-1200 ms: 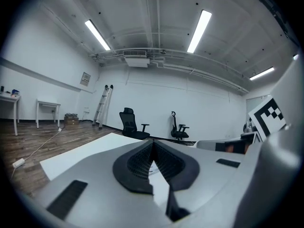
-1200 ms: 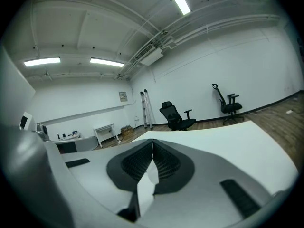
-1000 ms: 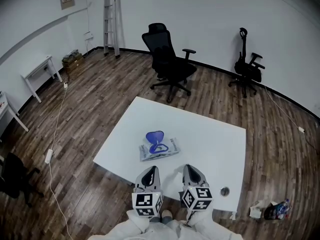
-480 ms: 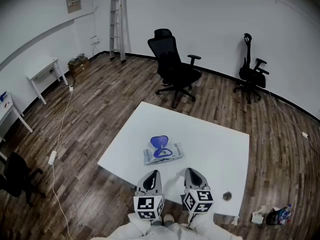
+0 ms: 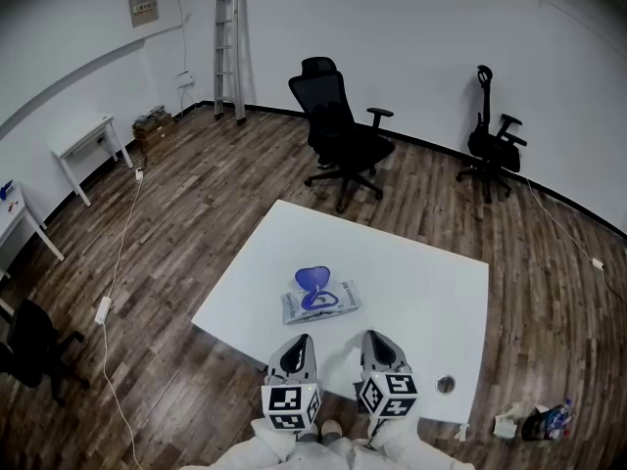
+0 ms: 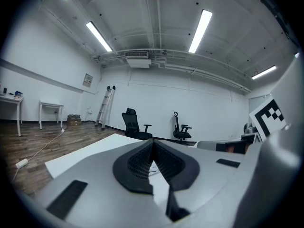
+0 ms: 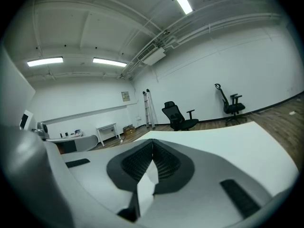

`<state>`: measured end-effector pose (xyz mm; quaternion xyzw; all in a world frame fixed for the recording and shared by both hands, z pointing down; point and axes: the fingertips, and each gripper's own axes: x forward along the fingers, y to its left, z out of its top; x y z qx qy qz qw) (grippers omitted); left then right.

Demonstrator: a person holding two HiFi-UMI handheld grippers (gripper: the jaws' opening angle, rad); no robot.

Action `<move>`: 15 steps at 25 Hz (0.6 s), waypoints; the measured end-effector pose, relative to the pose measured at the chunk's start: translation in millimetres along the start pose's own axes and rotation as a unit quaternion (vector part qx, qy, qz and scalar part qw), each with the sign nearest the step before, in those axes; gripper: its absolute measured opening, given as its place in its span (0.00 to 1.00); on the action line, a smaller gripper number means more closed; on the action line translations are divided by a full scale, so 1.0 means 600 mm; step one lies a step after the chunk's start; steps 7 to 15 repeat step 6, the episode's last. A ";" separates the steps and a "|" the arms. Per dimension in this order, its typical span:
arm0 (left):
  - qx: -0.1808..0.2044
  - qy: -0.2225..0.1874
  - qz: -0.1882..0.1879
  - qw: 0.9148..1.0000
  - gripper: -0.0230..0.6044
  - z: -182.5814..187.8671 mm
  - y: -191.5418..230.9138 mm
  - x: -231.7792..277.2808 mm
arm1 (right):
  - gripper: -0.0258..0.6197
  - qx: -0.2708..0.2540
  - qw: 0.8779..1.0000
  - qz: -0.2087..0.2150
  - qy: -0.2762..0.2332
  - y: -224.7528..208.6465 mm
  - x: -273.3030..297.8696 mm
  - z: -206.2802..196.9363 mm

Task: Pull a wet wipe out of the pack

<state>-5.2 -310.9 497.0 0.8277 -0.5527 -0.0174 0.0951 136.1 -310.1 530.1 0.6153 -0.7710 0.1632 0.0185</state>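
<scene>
The wet wipe pack lies flat on the white surface, left of the middle and toward the near edge. Its blue lid is flipped up and stands open on the pack's far side. From here the opening is too small to tell whether a wipe shows in it.

On the near side of the pack, and apart from it, two grippers hang side by side over the near edge of the surface, both pointing out across it. The left gripper has its fingers pressed together at the tips with nothing between them. The right gripper is the same, its fingers closed on each other and empty. Each carries its marker cube at the back, above the person's pale sleeves.

A small round fitting is set into the surface near the right gripper.

The surface stands on a dark plank floor. Past its far edge is a black office chair, and a second black chair sits by the wall to the right. A stepladder leans on the back wall. A small white table stands at the left wall with boxes near it. A white power strip lies on the floor at the left, and a bottle lies at the lower right.
</scene>
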 end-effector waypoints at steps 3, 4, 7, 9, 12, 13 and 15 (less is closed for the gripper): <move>0.000 -0.002 0.002 1.000 0.03 0.002 0.003 0.001 | 0.05 -0.002 1.000 0.004 0.001 0.004 0.004 0.001; 0.001 -0.003 0.002 1.000 0.03 0.003 0.004 0.003 | 0.05 -0.004 1.000 0.006 0.000 0.005 0.006 0.002; 0.001 -0.005 0.003 1.000 0.03 0.006 0.005 0.006 | 0.05 -0.005 1.000 0.009 -0.001 0.007 0.010 0.004; 0.001 -0.005 0.003 1.000 0.03 0.006 0.005 0.006 | 0.05 -0.005 1.000 0.009 -0.001 0.007 0.010 0.004; 0.001 -0.005 0.003 1.000 0.03 0.006 0.005 0.006 | 0.05 -0.005 1.000 0.009 -0.001 0.007 0.010 0.004; 0.001 -0.005 0.003 1.000 0.03 0.006 0.005 0.006 | 0.05 -0.005 1.000 0.009 -0.001 0.007 0.010 0.004; 0.001 -0.005 0.003 1.000 0.03 0.006 0.005 0.006 | 0.05 -0.005 1.000 0.009 -0.001 0.007 0.010 0.004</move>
